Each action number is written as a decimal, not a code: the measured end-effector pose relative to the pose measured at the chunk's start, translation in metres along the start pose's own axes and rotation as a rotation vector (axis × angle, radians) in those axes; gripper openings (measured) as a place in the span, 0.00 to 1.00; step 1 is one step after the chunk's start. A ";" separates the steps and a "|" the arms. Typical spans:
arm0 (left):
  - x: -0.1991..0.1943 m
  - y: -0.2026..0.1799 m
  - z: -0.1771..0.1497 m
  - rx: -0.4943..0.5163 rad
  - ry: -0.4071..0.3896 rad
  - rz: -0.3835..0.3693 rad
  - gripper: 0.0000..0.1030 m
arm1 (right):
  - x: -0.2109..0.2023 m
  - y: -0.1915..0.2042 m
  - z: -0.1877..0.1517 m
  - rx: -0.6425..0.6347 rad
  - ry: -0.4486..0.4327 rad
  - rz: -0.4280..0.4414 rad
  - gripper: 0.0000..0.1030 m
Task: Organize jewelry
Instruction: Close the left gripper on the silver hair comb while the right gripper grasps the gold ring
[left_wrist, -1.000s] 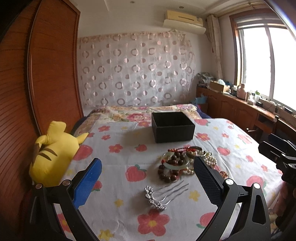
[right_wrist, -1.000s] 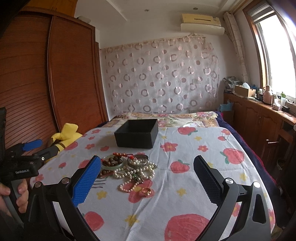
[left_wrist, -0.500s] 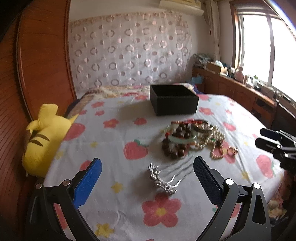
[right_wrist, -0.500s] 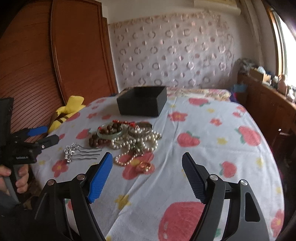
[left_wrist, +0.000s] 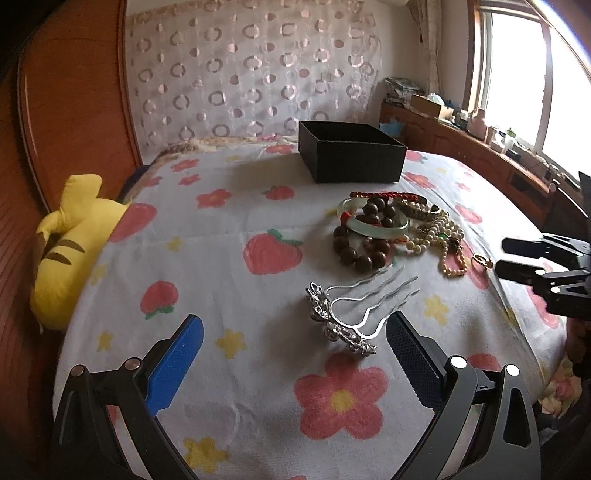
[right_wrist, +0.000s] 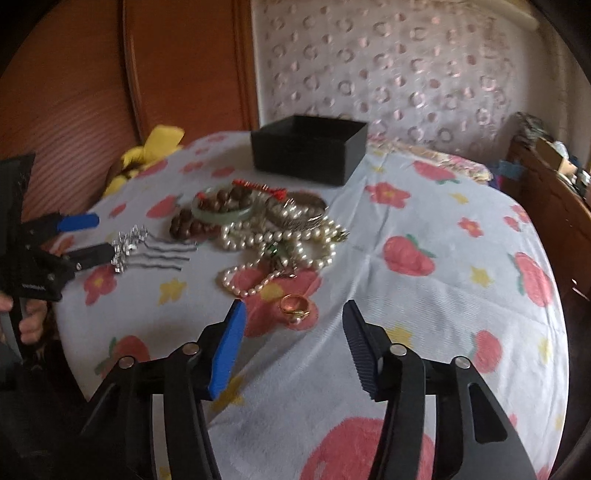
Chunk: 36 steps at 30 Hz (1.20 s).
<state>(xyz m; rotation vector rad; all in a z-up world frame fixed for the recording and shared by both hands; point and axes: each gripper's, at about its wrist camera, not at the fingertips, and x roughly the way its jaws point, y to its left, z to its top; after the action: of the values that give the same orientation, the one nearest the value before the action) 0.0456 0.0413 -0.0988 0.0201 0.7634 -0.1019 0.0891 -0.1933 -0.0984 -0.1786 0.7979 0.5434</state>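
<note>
The gold ring (right_wrist: 294, 306) lies just ahead between the closing, still empty right tongs (right_wrist: 293, 345), while the spread left tongs (left_wrist: 291, 341) face the silver hair comb (left_wrist: 347, 317)

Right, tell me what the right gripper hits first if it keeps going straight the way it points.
Most likely the gold ring. It lies on the bedspread just beyond the right gripper, roughly centred between its closing jaws, with nothing between them yet. Depth is hard to judge, so it might meet the cloth first.
</note>
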 end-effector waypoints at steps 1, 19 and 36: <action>0.000 0.000 0.000 0.000 0.003 -0.007 0.93 | 0.004 0.001 0.002 -0.016 0.017 0.004 0.51; 0.023 -0.017 0.010 0.087 0.098 -0.146 0.77 | 0.014 0.001 0.001 -0.042 0.038 -0.018 0.19; 0.033 -0.030 0.016 0.228 0.113 -0.148 0.54 | 0.014 0.001 0.001 -0.034 0.035 -0.008 0.19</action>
<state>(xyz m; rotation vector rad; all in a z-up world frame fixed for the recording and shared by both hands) 0.0775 0.0078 -0.1092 0.1870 0.8629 -0.3305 0.0974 -0.1866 -0.1075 -0.2228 0.8216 0.5480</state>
